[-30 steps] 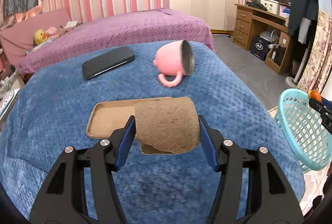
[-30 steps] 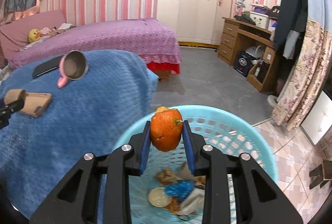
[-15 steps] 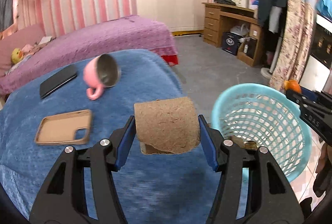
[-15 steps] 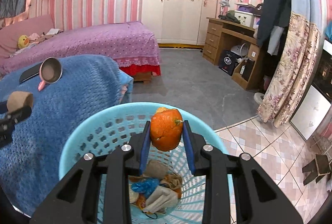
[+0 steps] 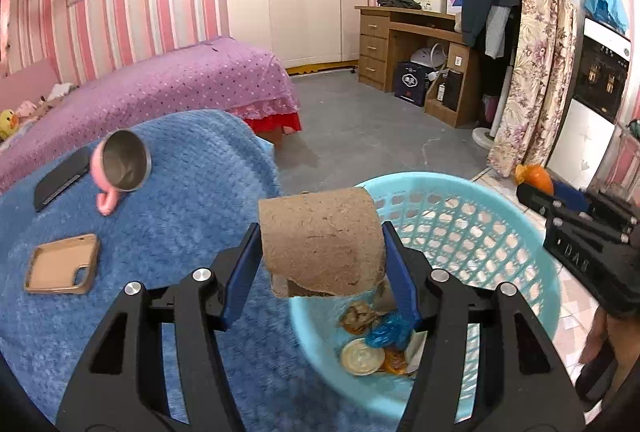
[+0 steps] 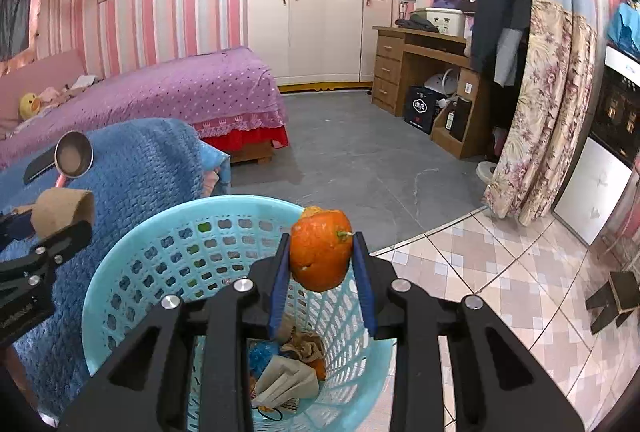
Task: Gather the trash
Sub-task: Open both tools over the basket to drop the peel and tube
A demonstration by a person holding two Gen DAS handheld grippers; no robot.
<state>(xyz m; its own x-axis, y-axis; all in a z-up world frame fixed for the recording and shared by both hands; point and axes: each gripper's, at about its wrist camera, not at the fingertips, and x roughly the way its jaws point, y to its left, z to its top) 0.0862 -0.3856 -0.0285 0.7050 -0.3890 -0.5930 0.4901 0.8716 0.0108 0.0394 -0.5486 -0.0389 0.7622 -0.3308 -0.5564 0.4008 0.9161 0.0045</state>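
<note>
My left gripper is shut on a brown cardboard roll and holds it over the near rim of the light blue basket. My right gripper is shut on an orange peel above the basket. The basket holds several bits of trash: crumpled paper, a blue wrapper and a round lid. The right gripper with the peel shows at the right of the left wrist view. The left gripper with the roll shows at the left of the right wrist view.
A blue blanket covers the surface left of the basket. On it lie a tipped pink mug, a black phone and a tan phone case. A purple bed, a wooden desk and a floral curtain stand beyond.
My left gripper has swung right with the roll, from over the blanket to over the basket's rim. My right gripper has moved a little farther over the basket with the peel.
</note>
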